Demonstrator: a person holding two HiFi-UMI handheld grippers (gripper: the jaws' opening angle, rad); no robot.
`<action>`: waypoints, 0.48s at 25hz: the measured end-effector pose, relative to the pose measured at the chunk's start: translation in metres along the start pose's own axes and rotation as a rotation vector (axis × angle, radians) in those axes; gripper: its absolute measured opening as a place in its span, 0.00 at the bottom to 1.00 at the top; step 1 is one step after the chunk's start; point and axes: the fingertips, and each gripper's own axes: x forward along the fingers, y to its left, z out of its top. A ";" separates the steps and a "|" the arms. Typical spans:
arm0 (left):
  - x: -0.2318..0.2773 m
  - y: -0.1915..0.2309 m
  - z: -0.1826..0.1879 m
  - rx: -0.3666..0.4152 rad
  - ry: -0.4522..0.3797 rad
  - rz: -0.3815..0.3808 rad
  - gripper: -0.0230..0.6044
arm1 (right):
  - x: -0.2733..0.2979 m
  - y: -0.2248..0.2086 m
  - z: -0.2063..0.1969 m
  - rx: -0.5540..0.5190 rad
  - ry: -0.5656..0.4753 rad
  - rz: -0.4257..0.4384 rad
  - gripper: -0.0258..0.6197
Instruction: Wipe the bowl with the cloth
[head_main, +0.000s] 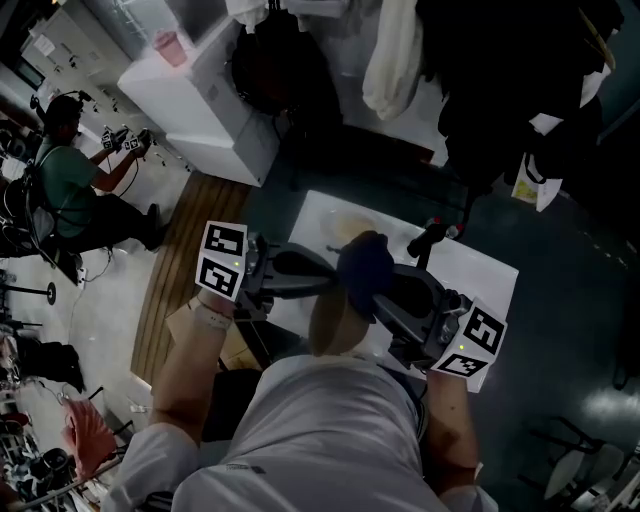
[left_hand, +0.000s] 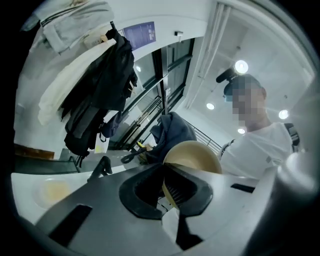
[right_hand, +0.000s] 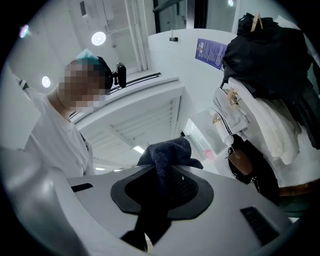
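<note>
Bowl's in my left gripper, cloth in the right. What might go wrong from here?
The left gripper pinches the round tan bowl only by its rim; pressure from the bunched dark blue cloth in the right gripper may lever it loose.
The bowl is held in the air, so a slip means a drop.

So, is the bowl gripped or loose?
Gripped: the left gripper is shut on the bowl, with the tan rim pinched between its jaws.

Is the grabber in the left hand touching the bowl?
Touching. The left gripper view shows the left gripper clamped on the rim of the bowl.
</note>
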 end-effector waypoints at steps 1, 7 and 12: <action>-0.002 0.004 0.001 -0.008 -0.007 0.017 0.06 | 0.000 0.000 0.001 -0.008 0.001 -0.003 0.17; -0.020 0.027 0.007 -0.055 -0.108 0.132 0.06 | -0.003 0.002 0.002 -0.027 0.015 -0.006 0.17; -0.033 0.047 0.002 -0.116 -0.158 0.241 0.06 | -0.001 0.007 -0.004 -0.038 0.041 0.002 0.17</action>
